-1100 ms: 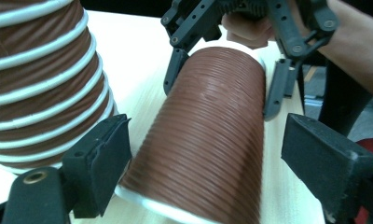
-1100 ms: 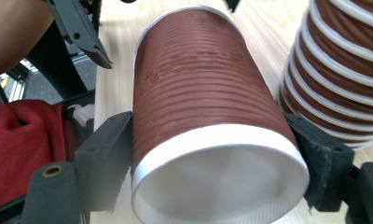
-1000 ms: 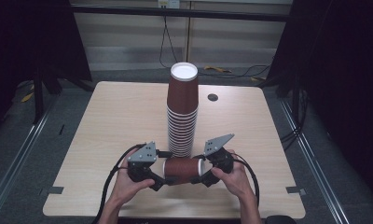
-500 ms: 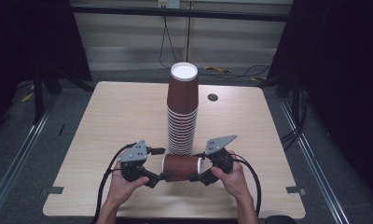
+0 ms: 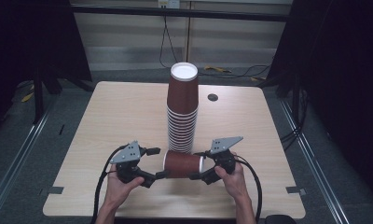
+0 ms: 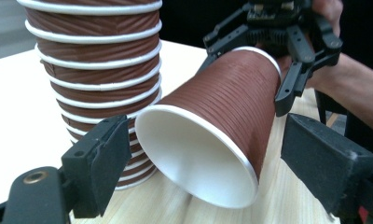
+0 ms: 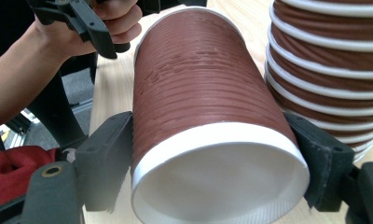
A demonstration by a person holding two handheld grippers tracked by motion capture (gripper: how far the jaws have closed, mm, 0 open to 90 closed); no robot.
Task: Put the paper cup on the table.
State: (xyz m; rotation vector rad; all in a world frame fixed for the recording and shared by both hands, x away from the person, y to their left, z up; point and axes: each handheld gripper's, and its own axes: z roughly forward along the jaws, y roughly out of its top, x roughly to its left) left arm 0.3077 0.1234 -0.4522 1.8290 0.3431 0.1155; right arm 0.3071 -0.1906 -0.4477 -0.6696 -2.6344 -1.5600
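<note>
Since a second ago, the left gripper (image 5: 162, 174) has slid off the cup (image 5: 183, 164), and its jaws now stand spread with the cup's mouth between them, untouched. Right gripper (image 7: 217, 172) clamps the cup's other end, holding it on its side just before the stack (image 5: 182, 109) on the worktop (image 5: 105, 121).

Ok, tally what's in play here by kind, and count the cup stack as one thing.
stack of brown cups: 1
loose brown cup, lying on its side: 1
Handheld grippers: 2 (left gripper, right gripper)
small dark round thing on the table: 1
Total: 5
</note>
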